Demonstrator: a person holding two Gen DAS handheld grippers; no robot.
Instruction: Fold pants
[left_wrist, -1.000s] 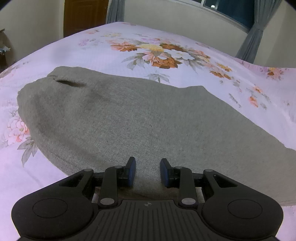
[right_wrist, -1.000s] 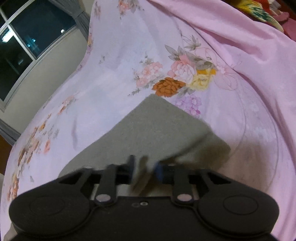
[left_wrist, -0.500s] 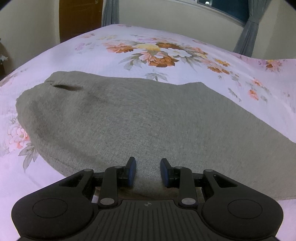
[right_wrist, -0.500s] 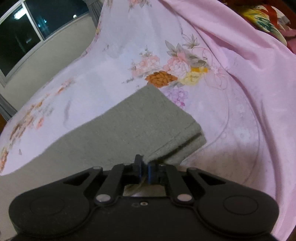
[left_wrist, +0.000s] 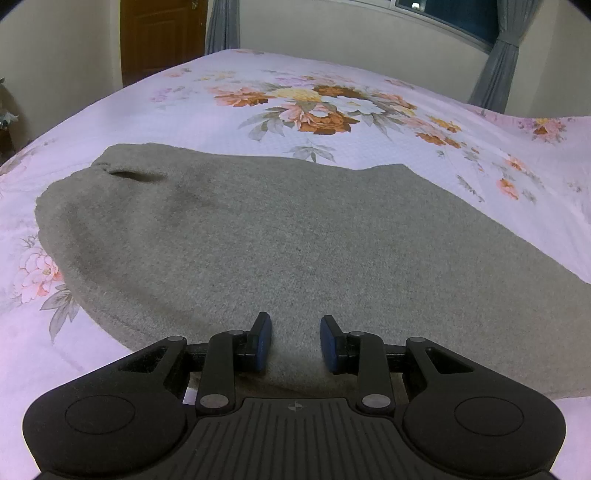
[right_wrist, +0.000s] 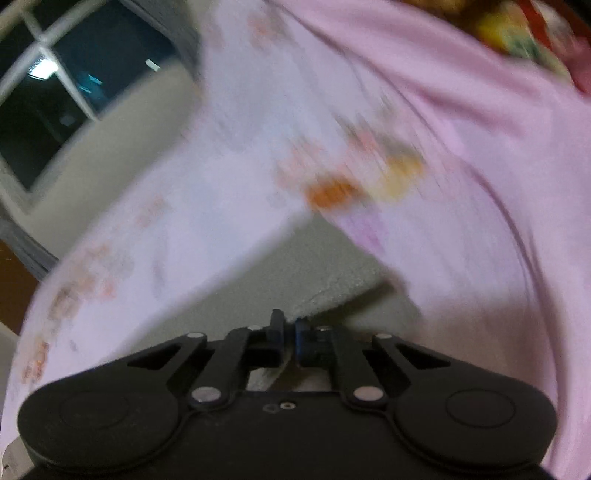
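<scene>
Grey knit pants lie flat across the bed, waist end at the left with a pocket slit. My left gripper is open and hovers just over the near edge of the pants, holding nothing. In the blurred right wrist view, my right gripper is shut on the hem end of the pants and lifts it off the bed.
The bed carries a pink floral sheet. A brown door and grey curtains stand behind it. The right wrist view shows a dark window and a colourful cloth at the top right.
My right gripper closed on the pants' hem end and has begun lifting it, with the view now blurred by motion. My left gripper stayed open and tilted up slightly.
</scene>
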